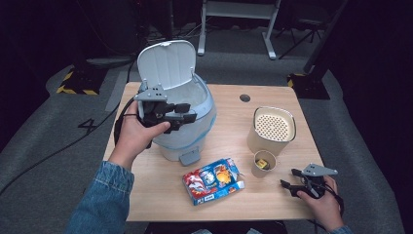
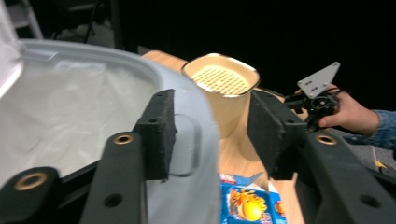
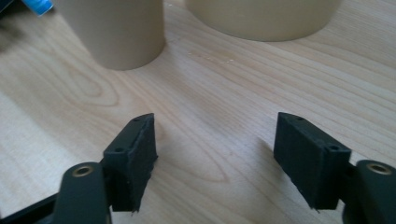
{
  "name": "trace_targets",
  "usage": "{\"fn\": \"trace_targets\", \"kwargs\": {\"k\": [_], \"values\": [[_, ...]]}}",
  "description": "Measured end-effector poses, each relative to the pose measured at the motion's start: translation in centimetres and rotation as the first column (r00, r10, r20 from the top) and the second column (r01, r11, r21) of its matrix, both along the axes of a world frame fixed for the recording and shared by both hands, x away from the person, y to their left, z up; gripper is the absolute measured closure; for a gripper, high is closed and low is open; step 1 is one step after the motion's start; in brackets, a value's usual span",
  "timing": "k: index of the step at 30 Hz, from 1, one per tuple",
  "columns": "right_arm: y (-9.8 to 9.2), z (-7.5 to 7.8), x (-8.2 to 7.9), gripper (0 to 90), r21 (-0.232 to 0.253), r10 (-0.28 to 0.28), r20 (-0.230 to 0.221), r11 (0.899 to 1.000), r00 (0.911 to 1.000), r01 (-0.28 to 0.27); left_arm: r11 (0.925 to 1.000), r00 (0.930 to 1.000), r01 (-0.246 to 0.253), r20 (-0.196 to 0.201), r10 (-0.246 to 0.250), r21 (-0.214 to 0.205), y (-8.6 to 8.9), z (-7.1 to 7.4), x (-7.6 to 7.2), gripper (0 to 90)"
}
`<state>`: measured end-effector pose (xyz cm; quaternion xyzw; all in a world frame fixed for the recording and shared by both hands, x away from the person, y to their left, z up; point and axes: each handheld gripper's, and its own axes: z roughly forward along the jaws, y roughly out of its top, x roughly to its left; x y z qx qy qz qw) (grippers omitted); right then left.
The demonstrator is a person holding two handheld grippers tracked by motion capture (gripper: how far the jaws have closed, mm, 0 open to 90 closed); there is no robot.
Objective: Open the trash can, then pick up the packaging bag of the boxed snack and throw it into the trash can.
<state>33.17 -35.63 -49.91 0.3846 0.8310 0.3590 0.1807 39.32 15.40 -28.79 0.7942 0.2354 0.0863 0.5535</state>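
Wooden table [image 1: 263,126] carries everything. Biggest item: white step bin [image 1: 187,126], lid [image 1: 166,62] tipped up and back, white liner inside, grey pedal at its base facing the person. It stands at the table's left-rear part.

Left gripper [image 1: 187,113] sits at the bin's rim, held from the near-left side, pointing right across the opening. In the left gripper view the jaws stand apart w/ nothing pinched: one pad [image 2: 159,135] is over the bin's inner side/rim, the other pad is outside the bin, over the table. So the rim runs up between the two pads, close to the inner one; can't tell if that pad touches the rim. No clamp on it.

Next in size: cream container w/ perforated insert [image 1: 273,127], right-centre of table, well apart from the bin. Just in front of it, touching or nearly so, a small cream cup [image 1: 263,163] w/ something yellow inside.

Colourful blue-red snack pack [image 1: 213,180] lies flat near the front edge, between bin pedal and cup.

Right gripper [image 1: 287,179] rests low at the table's front-right corner, jaws aimed left toward the cup. Right gripper view: pads wide apart, bare wood between them, holding nothing; cup and cream container stand ahead of the tips, not between them.
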Motion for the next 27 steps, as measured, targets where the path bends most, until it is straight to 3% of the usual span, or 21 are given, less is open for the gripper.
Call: {"fn": "trace_targets", "kwargs": {"k": [4, 5, 6, 7, 10, 14, 18, 21, 22, 25, 27], "values": [[0.9, 1.1, -0.8, 37.4, -0.013, 0.073, -0.017, 0.997, 0.9972, -0.073, 0.9997, 0.9996, 0.026, 0.014, -0.025, -0.006, -0.2, 0.3, -1.5, 46.8], [1.5, 1.6, -1.2, 39.5, -0.025, 0.125, -0.043, 0.992, 0.9913, -0.126, 0.9991, 0.9991, 0.040, 0.015, -0.040, -0.011, -0.2, 0.3, -2.2, 46.0], [1.8, 1.8, -1.4, 41.6, -0.019, 0.143, -0.049, 0.989, 0.9885, -0.144, 0.9985, 0.9984, 0.054, 0.019, -0.053, -0.012, -0.3, 0.2, -2.6, 45.5], [1.8, 1.8, -1.4, 41.6, -0.019, 0.143, -0.049, 0.989, 0.9885, -0.144, 0.9985, 0.9984, 0.054, 0.019, -0.053, -0.012, -0.3, 0.2, -2.6, 44.4], [3.6, 2.9, -2.4, 42.7, 0.012, 0.207, -0.032, 0.978, 0.9778, -0.207, 0.9972, 0.9972, 0.074, 0.012, -0.074, 0.011, -0.5, -0.2, -3.9, 42.9], [4.7, 3.6, -2.8, 40.0, 0.042, 0.230, -0.020, 0.973, 0.9731, -0.229, 0.9974, 0.9974, 0.070, 0.012, -0.070, 0.015, -0.2, -0.9, -4.7, 40.5], [6.2, 4.4, -3.0, 38.6, 0.076, 0.253, 0.009, 0.965, 0.9675, -0.253, 0.9979, 0.9992, 0.039, 0.006, -0.040, 0.052, 0.5, -1.7, -6.0, 39.5], [7.6, 4.7, -3.2, 39.3, 0.102, 0.261, 0.018, 0.960, 0.9653, -0.261, 0.9979, 0.9999, 0.003, 0.011, -0.004, 0.065, 1.6, -3.3, -7.1, 39.2], [7.6, 4.7, -3.2, 39.3, 0.102, 0.261, 0.018, 0.960, 0.9653, -0.261, 0.9979, 0.9999, 0.003, 0.011, -0.004, 0.065, 1.6, -3.3, -7.1, 38.9], [9.0, 5.1, -3.4, 42.3, 0.097, 0.260, 0.037, 0.960, 0.9649, -0.262, 0.9975, 0.9993, -0.035, 0.011, 0.035, 0.062, 2.7, -5.7, -7.7, 38.6], [9.3, 5.2, -3.4, 42.9, 0.093, 0.262, 0.039, 0.960, 0.9643, -0.264, 0.9971, 0.9989, -0.047, 0.011, 0.046, 0.059, 3.1, -6.4, -7.8, 38.5]]}}
